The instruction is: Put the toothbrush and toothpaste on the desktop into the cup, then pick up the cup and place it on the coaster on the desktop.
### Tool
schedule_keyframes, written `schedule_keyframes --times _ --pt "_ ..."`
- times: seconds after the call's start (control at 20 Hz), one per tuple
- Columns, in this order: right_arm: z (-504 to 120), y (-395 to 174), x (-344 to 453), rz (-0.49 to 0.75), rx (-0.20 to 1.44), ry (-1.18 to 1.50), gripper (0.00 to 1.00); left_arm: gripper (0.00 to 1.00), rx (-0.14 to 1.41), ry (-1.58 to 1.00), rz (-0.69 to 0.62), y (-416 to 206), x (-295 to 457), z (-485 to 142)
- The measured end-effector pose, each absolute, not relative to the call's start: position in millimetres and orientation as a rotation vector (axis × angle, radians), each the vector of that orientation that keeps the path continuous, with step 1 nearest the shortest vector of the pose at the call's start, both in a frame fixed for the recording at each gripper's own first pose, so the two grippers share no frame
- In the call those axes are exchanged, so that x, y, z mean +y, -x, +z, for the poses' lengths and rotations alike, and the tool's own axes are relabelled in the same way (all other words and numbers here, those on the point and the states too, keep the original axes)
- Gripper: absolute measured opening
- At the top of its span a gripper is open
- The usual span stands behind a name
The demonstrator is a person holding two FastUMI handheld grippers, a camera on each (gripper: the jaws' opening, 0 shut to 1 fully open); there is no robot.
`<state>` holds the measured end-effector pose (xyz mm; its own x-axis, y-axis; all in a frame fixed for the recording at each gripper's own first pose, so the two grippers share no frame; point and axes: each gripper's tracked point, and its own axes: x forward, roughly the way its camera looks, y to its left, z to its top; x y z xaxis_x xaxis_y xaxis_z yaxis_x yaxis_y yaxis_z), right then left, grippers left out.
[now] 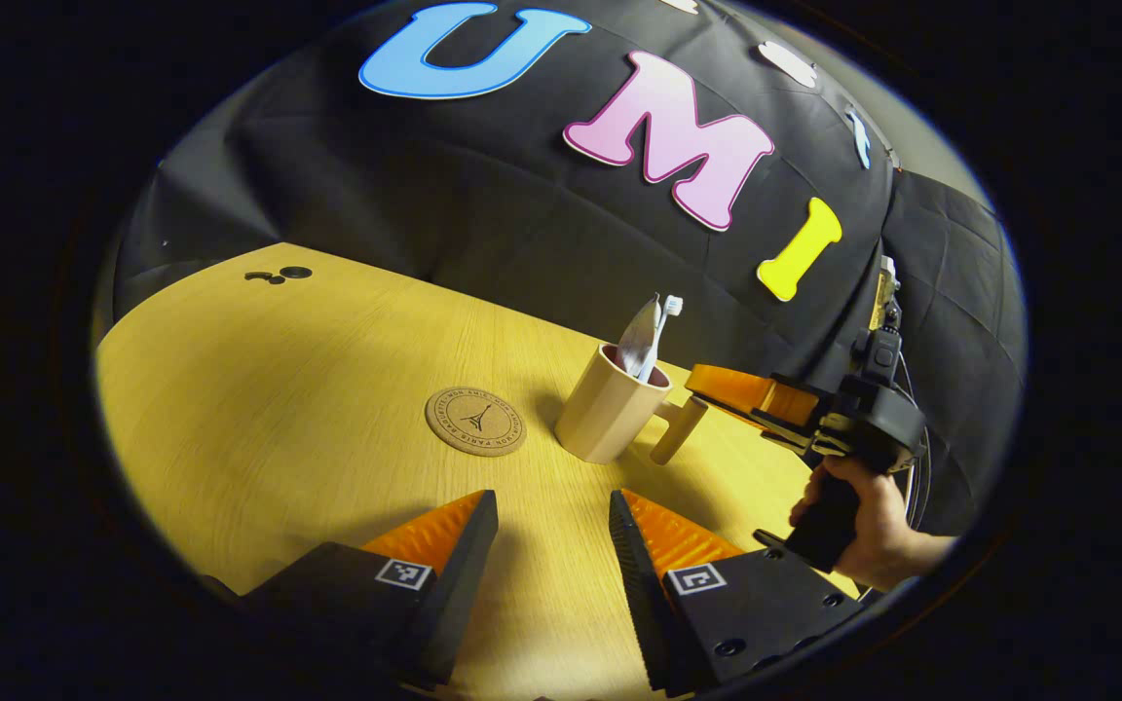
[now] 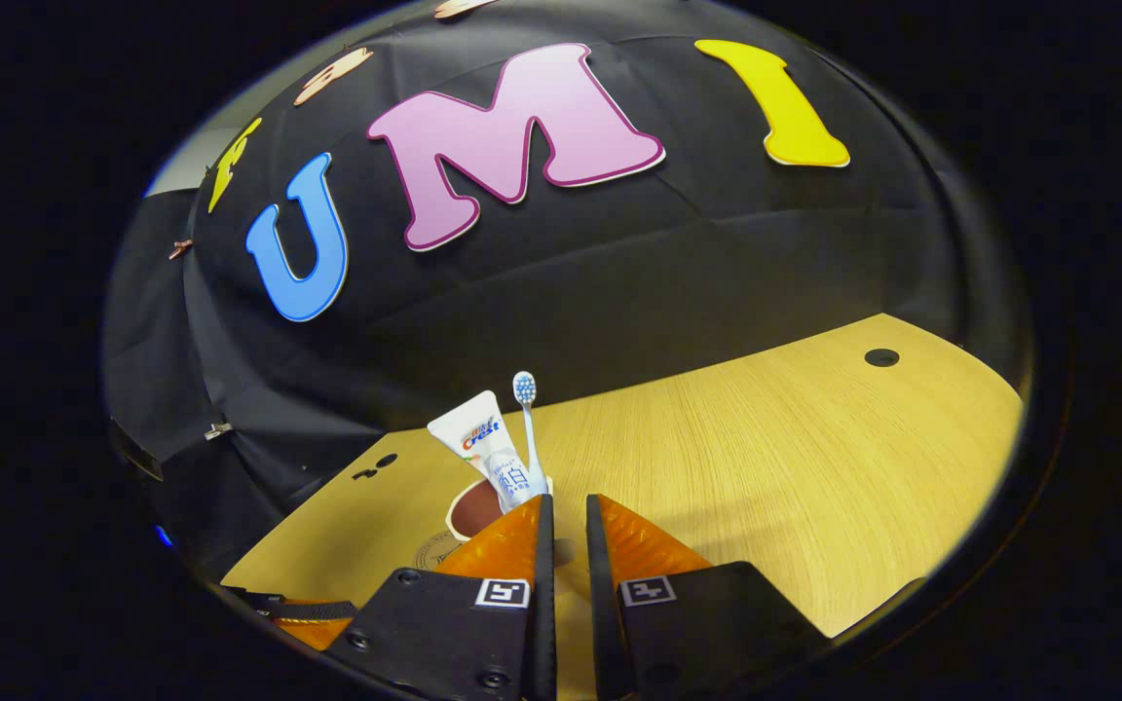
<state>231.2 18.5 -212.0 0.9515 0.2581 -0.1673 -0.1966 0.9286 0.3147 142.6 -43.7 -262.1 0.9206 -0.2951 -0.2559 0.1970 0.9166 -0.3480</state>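
A beige cup [image 1: 605,414] stands on the wooden desktop [image 1: 308,389], right of a round cork coaster [image 1: 475,421]. A white toothbrush [image 1: 670,310] and a toothpaste tube [image 1: 639,341] stick up out of it. My right gripper [image 1: 699,385], held by a hand [image 1: 873,535], reaches in from the right and is shut on the cup's handle [image 1: 676,433]. In the right gripper view its fingers [image 2: 522,540] stand almost together, with the handle [image 2: 566,551] between them, behind the cup's rim [image 2: 471,511], the toothpaste [image 2: 488,446] and the toothbrush [image 2: 525,389]. My left gripper [image 1: 551,521] hovers open in front of the cup, holding nothing.
Small dark holes [image 1: 295,273] mark the desktop's far left corner, and another hole [image 2: 880,357] lies at the far right. The black cloth wall closes off the back. Bare wood spreads left of the coaster and right of the cup [image 2: 795,467].
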Motion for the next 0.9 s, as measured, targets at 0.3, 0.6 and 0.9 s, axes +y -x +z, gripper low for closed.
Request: schedule_keyframes --times 0.3,0.6,0.9 --pt "-207.1 -215.8 27.8 0.355 0.361 -0.191 0.23 0.73 0.293 0.302 -0.223 -137.9 -33.0 -256.5" --pt "-225.9 -207.4 21.1 0.417 0.567 0.051 0.37 0.73 0.291 0.31 -0.191 -130.5 -20.3 -259.1" --pt "-250.3 -206.7 21.4 0.457 0.751 0.238 0.39 0.73 0.277 0.322 -0.131 -119.0 6.6 -259.8"
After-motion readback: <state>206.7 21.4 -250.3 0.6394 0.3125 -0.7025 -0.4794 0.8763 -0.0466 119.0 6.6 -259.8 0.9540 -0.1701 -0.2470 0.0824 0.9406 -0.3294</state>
